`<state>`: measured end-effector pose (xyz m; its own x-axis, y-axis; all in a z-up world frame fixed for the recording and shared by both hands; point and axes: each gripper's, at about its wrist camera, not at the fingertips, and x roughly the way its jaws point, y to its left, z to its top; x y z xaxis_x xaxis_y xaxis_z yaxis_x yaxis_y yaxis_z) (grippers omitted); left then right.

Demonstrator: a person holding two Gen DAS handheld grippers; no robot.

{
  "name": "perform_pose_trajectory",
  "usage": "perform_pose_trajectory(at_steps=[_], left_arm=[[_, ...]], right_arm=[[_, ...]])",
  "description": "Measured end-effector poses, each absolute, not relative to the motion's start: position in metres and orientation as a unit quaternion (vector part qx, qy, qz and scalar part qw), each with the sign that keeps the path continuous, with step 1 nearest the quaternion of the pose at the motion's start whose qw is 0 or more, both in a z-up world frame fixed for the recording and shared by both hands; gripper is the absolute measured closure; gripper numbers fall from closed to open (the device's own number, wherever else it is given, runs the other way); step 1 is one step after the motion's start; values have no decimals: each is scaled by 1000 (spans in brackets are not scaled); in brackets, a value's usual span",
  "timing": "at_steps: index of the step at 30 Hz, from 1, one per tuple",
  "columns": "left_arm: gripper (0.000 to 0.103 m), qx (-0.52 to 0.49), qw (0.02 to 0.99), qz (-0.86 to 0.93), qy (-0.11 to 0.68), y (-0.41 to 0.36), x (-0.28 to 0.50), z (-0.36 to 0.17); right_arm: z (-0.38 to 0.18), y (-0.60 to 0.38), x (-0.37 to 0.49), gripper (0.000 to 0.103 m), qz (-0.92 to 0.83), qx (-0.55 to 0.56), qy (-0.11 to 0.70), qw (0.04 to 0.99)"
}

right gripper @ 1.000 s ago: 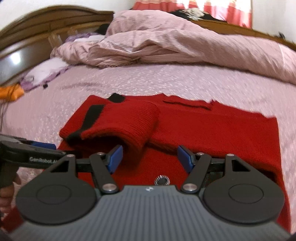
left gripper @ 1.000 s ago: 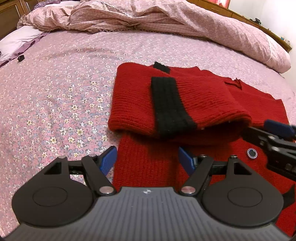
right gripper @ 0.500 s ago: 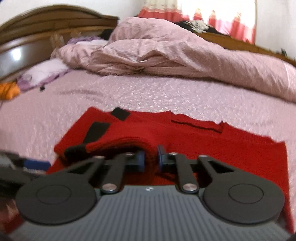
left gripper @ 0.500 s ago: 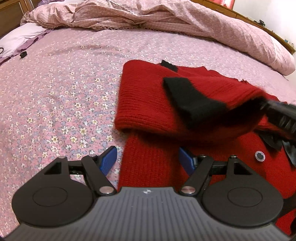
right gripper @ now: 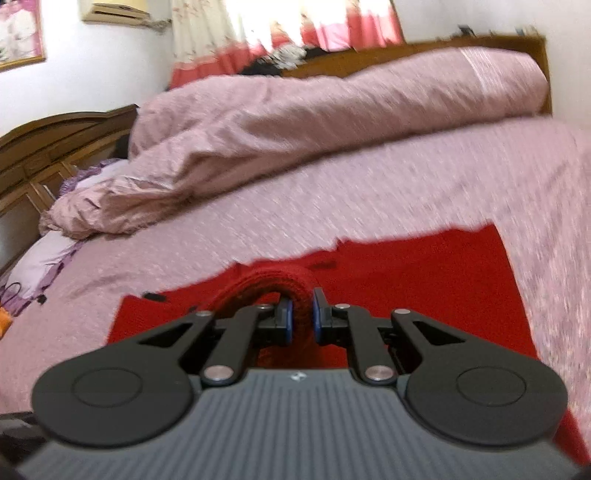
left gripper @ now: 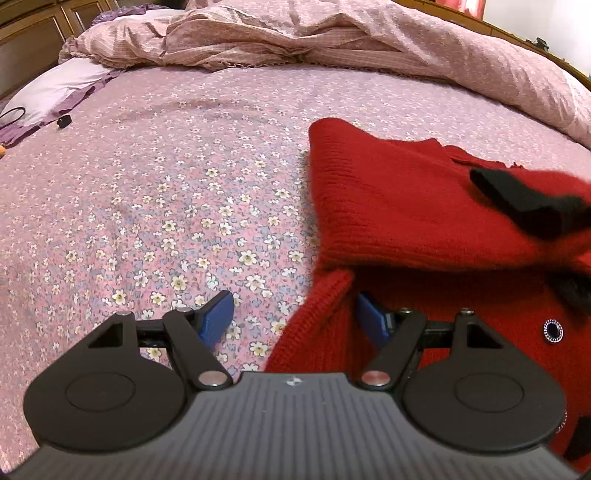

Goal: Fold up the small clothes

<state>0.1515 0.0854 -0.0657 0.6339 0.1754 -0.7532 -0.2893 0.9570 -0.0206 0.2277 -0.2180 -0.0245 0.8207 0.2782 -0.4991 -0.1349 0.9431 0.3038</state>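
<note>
Nearest in the left wrist view, the left gripper (left gripper: 291,314), jaws spread wide, nothing pinched; the edge of a red sweater (left gripper: 399,199) lying between its blue pads (left gripper: 218,317), touching neither as far as can be seen. On the sweater near that gripper, one round dark button (left gripper: 553,331). Just beyond, a folded sleeve lifted off the body of the sweater, its black cuff (left gripper: 524,203) raised at the right edge. In the right wrist view, the right gripper (right gripper: 301,319), jaws pressed together on a red fold of that sleeve, the knit bunched and arched over the pads. Beneath and past it, the rest of the sweater (right gripper: 424,280) spread flat on the bed.

Under everything, a pink bedsheet (left gripper: 177,177) printed with small flowers, smooth over most of the bed. Farther back at left, a pale lilac pillow (left gripper: 59,88), with a small dark object (left gripper: 64,121) lying beside it on the sheet. Across the far side, a rumpled pink quilt (left gripper: 332,40) heaped in a long ridge. Behind that, a dark wooden headboard (right gripper: 55,147), white walls, red-and-cream curtains (right gripper: 280,33) against a bright window, an air conditioner (right gripper: 114,11) high up, and a framed picture (right gripper: 18,33) at the top left.
</note>
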Motion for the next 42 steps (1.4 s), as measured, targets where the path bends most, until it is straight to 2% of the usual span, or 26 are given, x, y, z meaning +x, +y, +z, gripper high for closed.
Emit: perform_pose_trajectory(at_steps=[6,8,10,13,20,32,36,42], left_arm=[[26,-88,907,146,386,90,158,-56],[26,-93,906,151,385,94,160,-55],[26,-96,904,157,386,97,161,-57],[25,-106,901,160,390,101,160,-62],[24,-97,902,162,389,100,159,-65],[24,-89,903,164,388,97,160,-67],[24,-86,902,166,389,97,161,-67],[24,-83,902,166,390,96,161,-67]], right_arm=[[-49,-212,225,84,104,110,303,941],[-48,-212,224,79,99,103,303,942],[-43,-218,222,67,92,109,287,947],[-36,-237,220,57,73,158,261,949],[-56,-279,220,57,12,211,290,933],[-48,-319,222,56,22,193,283,939],[-45,-331,241,47,48,193,305,931],[-52,-332,265,48,60,175,335,924]])
